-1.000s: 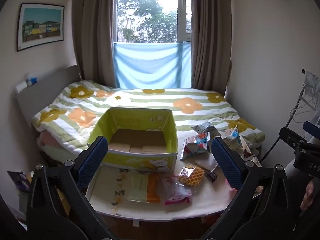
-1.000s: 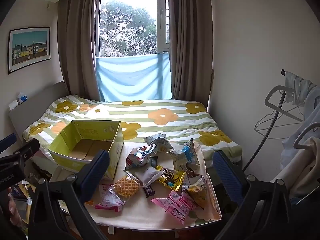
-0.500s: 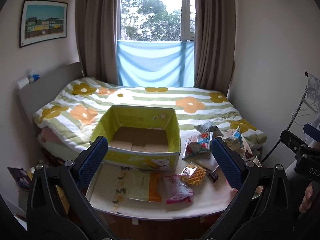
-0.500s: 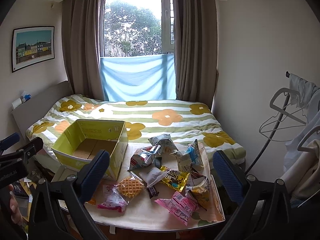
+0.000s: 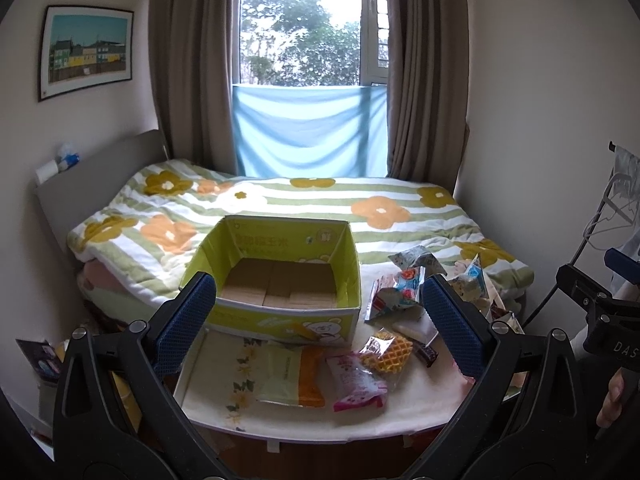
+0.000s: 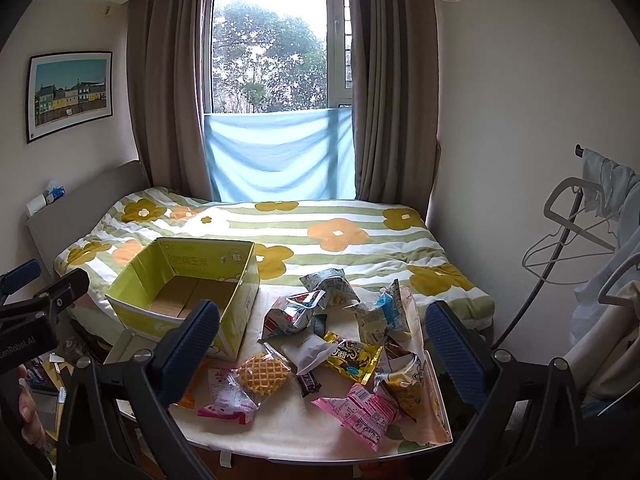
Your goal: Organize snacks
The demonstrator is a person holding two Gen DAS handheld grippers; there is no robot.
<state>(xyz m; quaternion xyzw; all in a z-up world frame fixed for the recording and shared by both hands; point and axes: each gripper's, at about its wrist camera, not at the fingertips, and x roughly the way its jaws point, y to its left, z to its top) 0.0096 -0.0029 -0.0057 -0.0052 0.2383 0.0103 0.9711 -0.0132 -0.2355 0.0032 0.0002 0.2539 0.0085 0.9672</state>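
Observation:
An open yellow-green cardboard box (image 5: 280, 280) (image 6: 188, 284) stands at the back left of a small white table (image 5: 320, 412) (image 6: 288, 428), with only cardboard showing inside. Loose snack packets lie in front and to its right: a waffle pack (image 5: 386, 354) (image 6: 264, 372), a pink packet (image 5: 356, 380) (image 6: 362, 410), a green-orange packet (image 5: 290, 376), a yellow packet (image 6: 352, 358) and silver bags (image 6: 294, 314). My left gripper (image 5: 320, 328) is open, hovering before the table, holding nothing. My right gripper (image 6: 322, 348) is open too, above the table's near edge.
A bed with a flowered striped quilt (image 5: 304, 208) lies right behind the table, under a curtained window. A clothes rack with hangers (image 6: 580, 232) stands at the right. Clutter lies on the floor at the left (image 5: 40, 356). A hand (image 5: 610, 400) holds the other gripper's handle.
Both views have crept slightly forward and tilted; the table and box sit a little lower and closer in frame. Nothing on the table has moved. Both grippers remain open.

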